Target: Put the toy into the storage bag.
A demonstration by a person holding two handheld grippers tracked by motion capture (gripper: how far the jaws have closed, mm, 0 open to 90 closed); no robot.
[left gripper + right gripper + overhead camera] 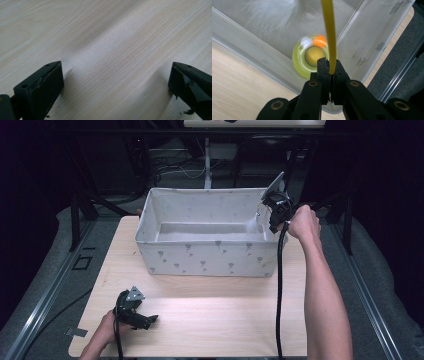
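A: Starting at the left, what's there?

B: The left gripper (145, 320) lies low on the wooden table (210, 320), near its front left corner, with a hand (102, 335) on it. In the left gripper view its 2 black jaws stand spread wide apart with bare wood grain between them, pinching nothing.

A: And in the middle?

B: A white fabric bin (210, 257) printed with small grey marks sits on the far half of the table. Its walls stand upright, and the floor visible from above looks bare.

A: The right side?

B: The right hand (302, 222) holds the right gripper (265, 215) over the bin's right end wall, pointing down into it. A black cable (279, 290) trails from it toward the table's front edge.

A: How are its jaws?

B: In the right gripper view, the right gripper (331, 71) is pressed together on a thin yellow strap (329, 32) that runs up out of the top of the picture.

A: Where is the thing itself?

B: A round, translucent yellow toy (313, 58) hangs just beyond the jaw tips, inside the bin at its corner. It has a darker yellow centre, with a white ball and an orange ball at its upper edge, blurred. Whether it touches the bin's floor, I cannot tell.
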